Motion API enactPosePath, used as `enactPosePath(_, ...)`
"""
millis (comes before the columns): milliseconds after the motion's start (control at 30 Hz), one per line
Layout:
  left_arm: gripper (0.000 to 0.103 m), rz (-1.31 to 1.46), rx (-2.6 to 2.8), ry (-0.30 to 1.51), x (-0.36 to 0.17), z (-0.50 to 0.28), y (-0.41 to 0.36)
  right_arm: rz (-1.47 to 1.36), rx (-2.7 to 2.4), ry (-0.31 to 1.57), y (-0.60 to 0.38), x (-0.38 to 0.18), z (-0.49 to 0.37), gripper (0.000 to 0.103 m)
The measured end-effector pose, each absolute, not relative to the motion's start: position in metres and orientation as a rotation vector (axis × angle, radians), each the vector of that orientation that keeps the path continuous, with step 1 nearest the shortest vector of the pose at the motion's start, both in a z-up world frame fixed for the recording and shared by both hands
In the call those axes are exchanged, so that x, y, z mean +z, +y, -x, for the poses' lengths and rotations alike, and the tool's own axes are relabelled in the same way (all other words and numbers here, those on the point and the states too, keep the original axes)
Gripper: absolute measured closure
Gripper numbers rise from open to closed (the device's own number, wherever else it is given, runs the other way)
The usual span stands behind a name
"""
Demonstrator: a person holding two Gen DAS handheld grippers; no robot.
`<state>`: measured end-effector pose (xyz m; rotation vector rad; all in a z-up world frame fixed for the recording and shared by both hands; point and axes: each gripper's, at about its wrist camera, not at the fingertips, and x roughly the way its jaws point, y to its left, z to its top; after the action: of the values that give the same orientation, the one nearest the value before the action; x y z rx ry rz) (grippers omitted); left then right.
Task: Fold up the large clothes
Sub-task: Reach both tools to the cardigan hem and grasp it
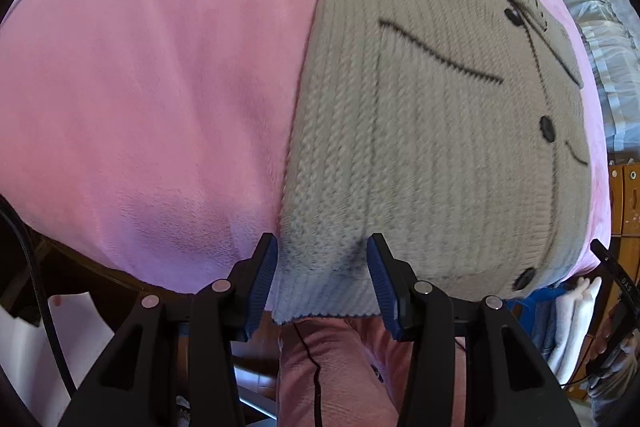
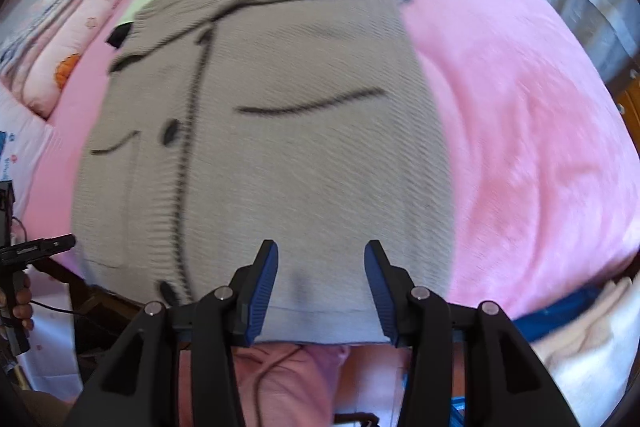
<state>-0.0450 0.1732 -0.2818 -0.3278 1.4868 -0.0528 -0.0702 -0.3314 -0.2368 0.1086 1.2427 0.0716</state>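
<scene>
Left gripper [image 1: 322, 281] with jaws apart over the hem corner of the grey knit cardigan [image 1: 432, 131], nothing clamped, right gripper [image 2: 321, 285] also apart above the hem, cardigan flat on the pink blanket [image 2: 520, 131] ahead, right view blurred, collar cut off.

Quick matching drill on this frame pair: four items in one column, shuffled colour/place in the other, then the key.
Column 1
1. cardigan
2. blanket
3. buttons
4. left gripper

Column 2
A. pink, covering the bed
B. dark, in a row down the front placket
C. grey-beige ribbed knit, laid flat with its sleeves folded in
D. jaws apart, over the near hem corner

Pairs: 1-C, 2-A, 3-B, 4-D
</scene>
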Motion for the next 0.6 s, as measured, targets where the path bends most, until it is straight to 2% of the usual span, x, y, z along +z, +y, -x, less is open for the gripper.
enactPosePath(233, 0.058, 0.365, -0.114, 1.462, -0.3, 0.053, 0.182, -0.166, -0.019, 1.27, -0.383, -0.267, 0.086, 0.058)
enactPosePath(600, 0.057, 0.383, -0.213, 1.452, -0.304, 0.071, 0.191, -0.201, 0.088, 1.308, -0.39, -0.301, 0.081, 0.058)
